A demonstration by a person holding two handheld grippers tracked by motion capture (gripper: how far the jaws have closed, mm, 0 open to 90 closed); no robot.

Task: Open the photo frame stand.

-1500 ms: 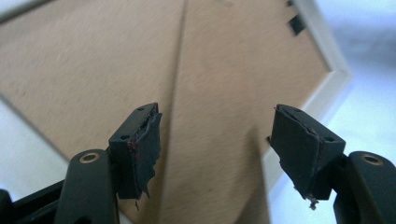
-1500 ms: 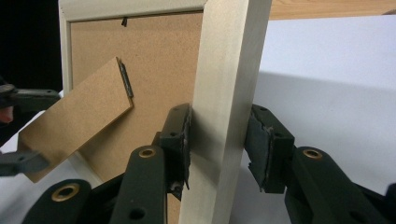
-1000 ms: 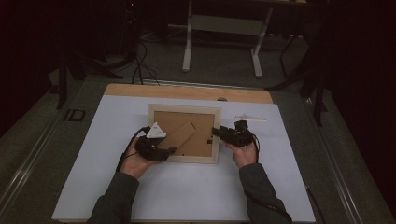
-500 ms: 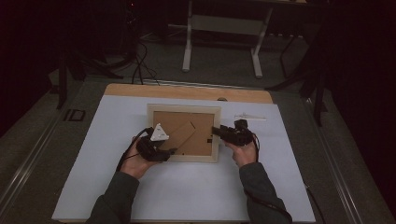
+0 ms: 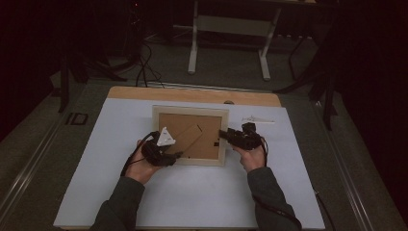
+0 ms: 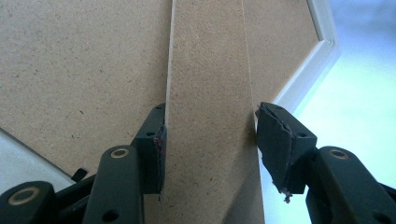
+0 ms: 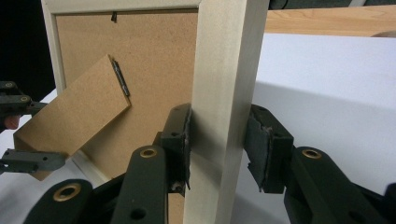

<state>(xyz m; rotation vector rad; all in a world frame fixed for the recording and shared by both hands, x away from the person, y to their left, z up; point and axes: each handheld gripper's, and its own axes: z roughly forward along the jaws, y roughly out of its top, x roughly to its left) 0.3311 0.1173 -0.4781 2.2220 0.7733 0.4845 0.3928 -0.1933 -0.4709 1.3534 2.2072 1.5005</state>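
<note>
While the white table (image 5: 192, 192) spreads broad beneath everything, the picture frame (image 5: 190, 111) lies face down near its middle, its pale wooden border enclosing a brown fibreboard back; every other place is told from this frame. Beyond the frame's far edge a strip of bare wood (image 5: 192, 95) runs along the table's end. Off the frame's far right corner a small white object (image 5: 258, 120) lies on the table, too small to make out.

At the frame's near left corner comes the person's left hand (image 5: 140, 167), and at the frame's right edge the right hand (image 5: 251, 156), both sleeves dark.

Over the frame's back, toward its near left, the left gripper (image 6: 210, 140) straddles the stand flap (image 6: 208, 93), a long brown leg hinged to the backing; one jaw presses against the flap's edge, while the other seems to stand a sliver clear of the opposite edge, so I cannot tell whether the grasp is complete. In the right gripper view the same flap (image 7: 74, 116) angles up off the backing, hinged at a small dark metal clip (image 7: 120, 78).

At the frame's right border, the right gripper (image 7: 217, 140) clamps the pale wooden rail (image 7: 224, 70) between both jaws, narrow and tight upon it.
</note>
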